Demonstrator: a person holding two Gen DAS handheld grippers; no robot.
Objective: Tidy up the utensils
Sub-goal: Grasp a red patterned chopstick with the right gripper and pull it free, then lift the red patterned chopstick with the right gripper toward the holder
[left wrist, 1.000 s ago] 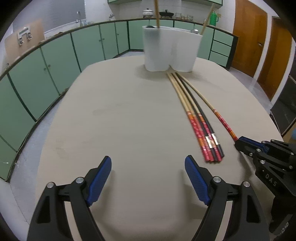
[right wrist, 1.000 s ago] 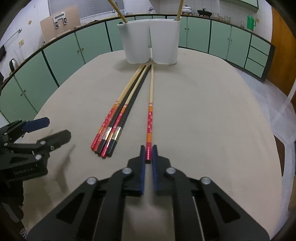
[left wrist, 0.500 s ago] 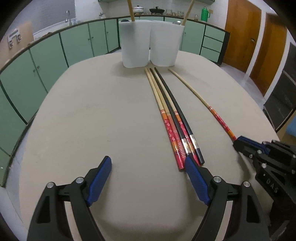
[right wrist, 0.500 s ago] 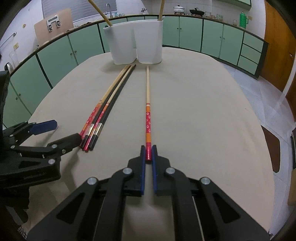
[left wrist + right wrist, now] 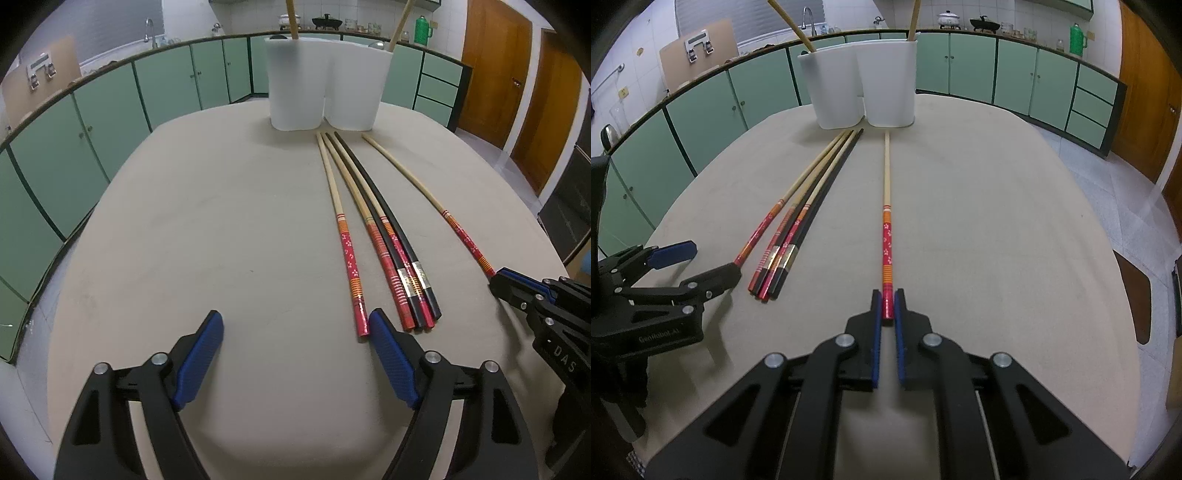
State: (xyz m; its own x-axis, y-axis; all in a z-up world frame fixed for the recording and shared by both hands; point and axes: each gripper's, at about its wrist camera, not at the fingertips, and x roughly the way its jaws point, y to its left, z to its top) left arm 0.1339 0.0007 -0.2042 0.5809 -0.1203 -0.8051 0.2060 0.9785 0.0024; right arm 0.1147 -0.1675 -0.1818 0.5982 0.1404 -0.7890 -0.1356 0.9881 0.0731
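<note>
The left gripper (image 5: 295,354), spread wide and empty, had slid right until one chopstick (image 5: 351,266) met its right finger; the right gripper (image 5: 887,308) stayed clamped on the lone chopstick (image 5: 887,229).

The left gripper (image 5: 295,354) is low over the tabletop (image 5: 229,229) with its blue-padded fingers (image 5: 201,350) spread wide and nothing between them. The right gripper (image 5: 885,314) reaches forward at the same low height, to the right of the left one, its fingers (image 5: 875,332) drawn nearly together and clamped on the red end of a single chopstick (image 5: 886,236).
</note>
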